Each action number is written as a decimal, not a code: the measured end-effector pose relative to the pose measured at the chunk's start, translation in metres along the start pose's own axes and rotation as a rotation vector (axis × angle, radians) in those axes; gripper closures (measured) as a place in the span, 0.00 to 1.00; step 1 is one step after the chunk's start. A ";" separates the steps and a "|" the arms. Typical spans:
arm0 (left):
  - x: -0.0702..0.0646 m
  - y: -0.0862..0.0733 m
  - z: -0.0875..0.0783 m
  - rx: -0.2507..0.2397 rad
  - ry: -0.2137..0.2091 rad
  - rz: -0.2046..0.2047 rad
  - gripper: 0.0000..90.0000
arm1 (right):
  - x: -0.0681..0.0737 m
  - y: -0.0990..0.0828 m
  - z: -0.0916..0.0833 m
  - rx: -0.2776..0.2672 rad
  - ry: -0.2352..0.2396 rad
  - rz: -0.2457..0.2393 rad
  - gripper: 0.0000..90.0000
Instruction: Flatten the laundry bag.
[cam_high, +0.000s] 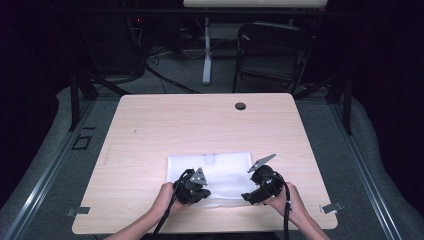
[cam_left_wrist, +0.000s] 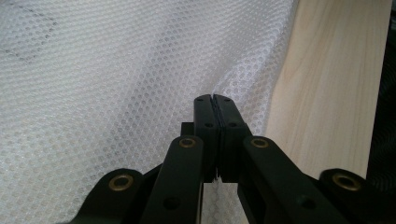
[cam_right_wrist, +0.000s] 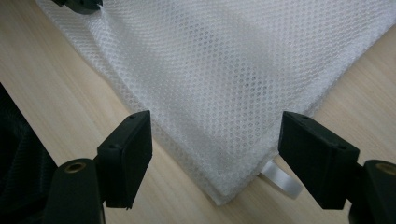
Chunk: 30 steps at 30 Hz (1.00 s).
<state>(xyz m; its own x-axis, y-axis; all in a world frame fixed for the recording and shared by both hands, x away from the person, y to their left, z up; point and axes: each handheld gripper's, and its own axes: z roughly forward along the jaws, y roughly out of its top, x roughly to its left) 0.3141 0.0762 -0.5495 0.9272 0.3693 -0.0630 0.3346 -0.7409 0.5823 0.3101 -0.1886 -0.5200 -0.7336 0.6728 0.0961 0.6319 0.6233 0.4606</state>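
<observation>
White mesh fabric bag (cam_high: 212, 172) lay flat on the pale wooden table (cam_high: 150, 130). Left gripper (cam_left_wrist: 215, 100) pinched its near edge tight, presumably to lift it; right gripper (cam_right_wrist: 215, 140) stood wide astride the bag's corner, ready to clamp.

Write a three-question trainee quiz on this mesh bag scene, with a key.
1. True or false: the left hand-held gripper is shut on the white mesh bag.
2. What lies between the open jaws of the right hand-held gripper? A) a corner of the mesh bag B) a wooden block C) a metal clip
3. Fill in: the bag lies on a light ____ table.

Key
1. True: its jaws are pressed together with mesh pinched between them.
2. A: a corner of the bag, with a white ribbon loop sticking out beside it; the pads stand apart from it.
3. wooden
</observation>
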 end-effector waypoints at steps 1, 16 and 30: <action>0.000 0.000 0.000 0.000 0.000 0.000 0.99 | 0.000 0.000 0.000 0.000 0.000 0.000 0.29; 0.002 0.003 -0.008 -0.029 0.031 -0.037 0.99 | 0.018 0.002 -0.007 -0.032 0.005 -0.050 0.46; 0.007 0.004 -0.015 -0.070 0.054 -0.086 1.00 | 0.064 0.017 0.015 -0.062 0.012 -0.232 1.00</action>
<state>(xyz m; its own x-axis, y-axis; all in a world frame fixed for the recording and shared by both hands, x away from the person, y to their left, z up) 0.3194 0.0843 -0.5349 0.8845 0.4607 -0.0729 0.3983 -0.6646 0.6322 0.2775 -0.1290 -0.5194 -0.8604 0.5095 -0.0088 0.4297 0.7346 0.5250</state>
